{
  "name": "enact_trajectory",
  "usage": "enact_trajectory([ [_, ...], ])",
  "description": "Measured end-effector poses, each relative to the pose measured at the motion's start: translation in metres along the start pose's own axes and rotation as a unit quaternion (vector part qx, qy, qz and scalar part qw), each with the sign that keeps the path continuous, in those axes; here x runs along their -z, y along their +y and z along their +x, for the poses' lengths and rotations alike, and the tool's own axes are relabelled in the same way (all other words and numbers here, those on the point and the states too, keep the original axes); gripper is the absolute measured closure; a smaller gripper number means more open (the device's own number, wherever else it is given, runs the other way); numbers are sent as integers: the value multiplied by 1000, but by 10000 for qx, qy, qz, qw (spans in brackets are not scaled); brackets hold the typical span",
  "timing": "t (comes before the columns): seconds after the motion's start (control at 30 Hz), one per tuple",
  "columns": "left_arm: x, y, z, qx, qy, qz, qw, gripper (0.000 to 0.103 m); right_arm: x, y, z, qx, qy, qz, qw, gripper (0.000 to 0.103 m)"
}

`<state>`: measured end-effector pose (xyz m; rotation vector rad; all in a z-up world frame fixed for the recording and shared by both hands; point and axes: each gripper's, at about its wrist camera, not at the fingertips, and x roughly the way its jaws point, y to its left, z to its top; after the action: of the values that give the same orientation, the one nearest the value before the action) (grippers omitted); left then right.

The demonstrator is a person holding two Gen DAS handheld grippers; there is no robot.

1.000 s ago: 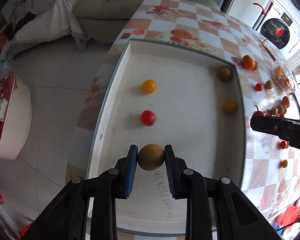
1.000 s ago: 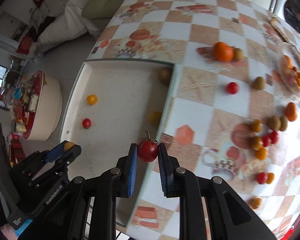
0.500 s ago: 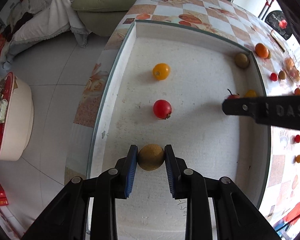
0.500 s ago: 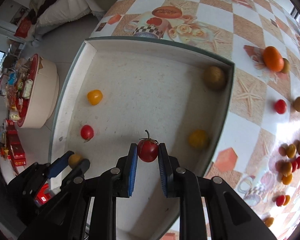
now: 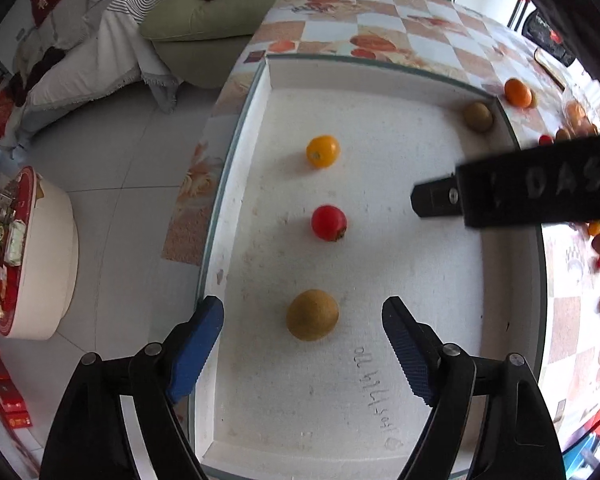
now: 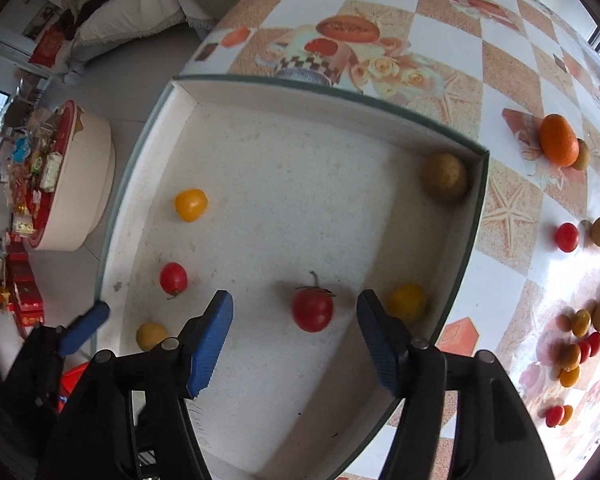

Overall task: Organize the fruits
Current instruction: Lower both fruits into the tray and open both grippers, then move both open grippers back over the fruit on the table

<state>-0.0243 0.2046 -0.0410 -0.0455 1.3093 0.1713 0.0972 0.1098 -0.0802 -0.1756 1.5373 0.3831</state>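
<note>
1. White tray (image 6: 466,236) on the checkered desk (image 6: 508,80), shallow, with low walls, sitting at the desk's edge above the floor.
2. Six fruits inside the tray: a yellow tomato (image 5: 323,151) and a small red tomato (image 5: 329,223) along one side, a brown fruit (image 5: 312,314) in line with them nearer the left camera, another brown fruit (image 6: 445,177) tucked into the far corner, a second yellow tomato (image 6: 406,302) against the side wall, and a stemmed red tomato (image 6: 313,309) just beside it.
3. More fruit loose on the desk outside the tray: an orange (image 6: 558,141) past the corner, plus small red, yellow and brown pieces scattered farther along.
4. Left gripper (image 5: 302,326) angled steeply down over the tray's near end, blue-padded fingers (image 5: 198,346) spread and opening, the brown fruit resting on the tray floor between them, pads clear of it on both sides.
5. Right gripper (image 6: 295,330) pointed straight down over the tray, fingers (image 6: 210,338) likewise parted and opening, the stemmed red tomato lying between them, untouched by either pad.
6. Right gripper's black body crossing the right side of the left view, above the tray wall.
</note>
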Motion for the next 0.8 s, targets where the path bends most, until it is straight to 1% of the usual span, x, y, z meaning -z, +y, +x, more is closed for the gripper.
enact_trajectory([
  [0.07,2,1,-1,30,49,-27,10000,20,0,-3,-3,-119,-41,99,9999,22],
  [0.2,2,-2,-6,35,78,-11,10000,20,2,-15,-20,-408,-227,334,9984,20],
  [0.3,2,-9,-13,5,35,118,9999,20,7,-28,-35,-514,-402,533,9964,20],
  [0.47,-4,-26,-22,16,-7,310,9995,20,19,-51,-58,-468,-663,887,9927,20],
  [0.5,-5,-30,-24,33,-7,346,9994,20,26,-56,-63,-419,-714,983,9917,20],
  [0.63,-13,-50,-30,99,-90,597,9981,20,50,-94,-78,-314,-837,1498,9847,20],
  [0.67,-15,-57,-33,115,-125,679,9975,20,53,-94,-78,-282,-852,1584,9833,20],
  [0.8,-26,-81,-44,208,-250,958,9949,20,76,-131,-89,-138,-933,2003,9752,20],
])
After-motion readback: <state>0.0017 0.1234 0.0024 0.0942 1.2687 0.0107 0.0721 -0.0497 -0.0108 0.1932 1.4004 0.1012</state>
